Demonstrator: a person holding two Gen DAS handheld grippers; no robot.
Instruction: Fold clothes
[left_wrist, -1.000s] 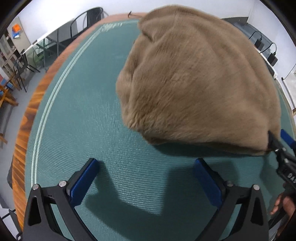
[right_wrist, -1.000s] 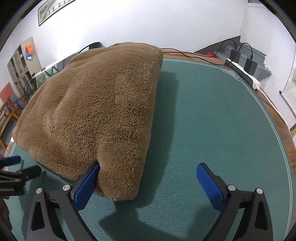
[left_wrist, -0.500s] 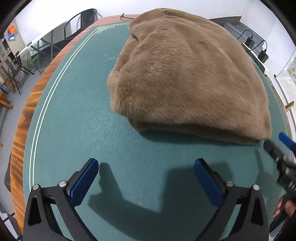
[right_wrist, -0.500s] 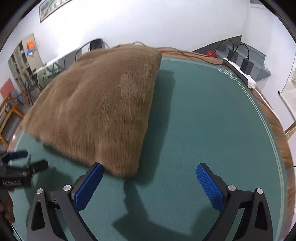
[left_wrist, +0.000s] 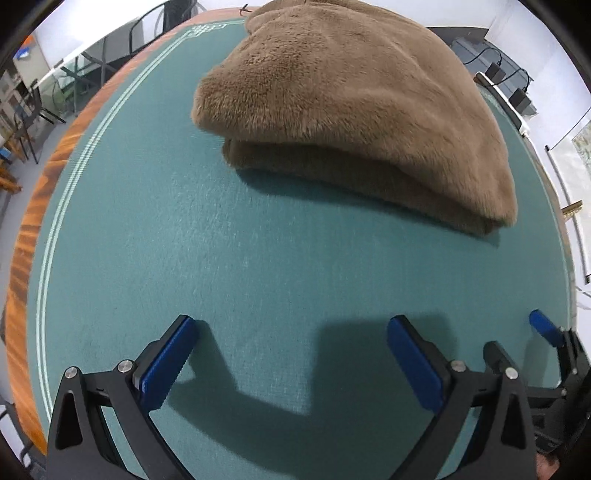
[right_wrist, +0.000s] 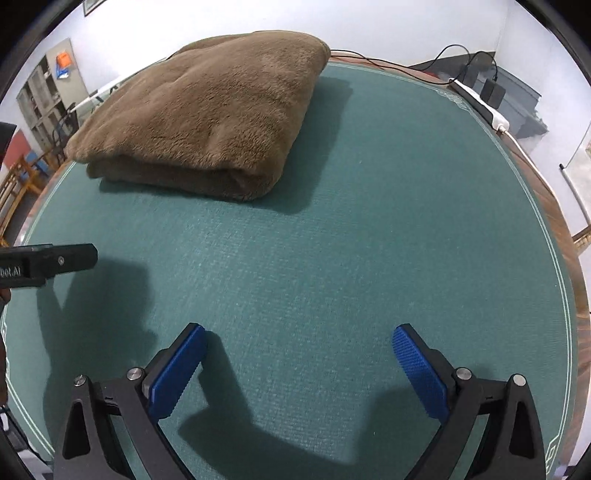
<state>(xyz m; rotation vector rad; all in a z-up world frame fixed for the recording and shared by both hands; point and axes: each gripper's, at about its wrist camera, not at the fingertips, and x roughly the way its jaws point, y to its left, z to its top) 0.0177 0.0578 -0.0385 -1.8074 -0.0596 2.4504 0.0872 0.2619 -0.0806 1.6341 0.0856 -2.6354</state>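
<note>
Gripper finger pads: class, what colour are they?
Blue, on black frames. The right gripper's ribbed pads show best in the right wrist view.

Both pairs of tongs have drawn back from the folded brown garment (right_wrist: 207, 122). A second ago the right tongs (right_wrist: 299, 365) had one blue pad against its near corner; now they hang gaping over bare green table (right_wrist: 369, 240), well apart from the garment. The left tongs (left_wrist: 291, 354) have pulled away from it too. The garment's near edge has dropped flat, showing two stacked layers.
</note>
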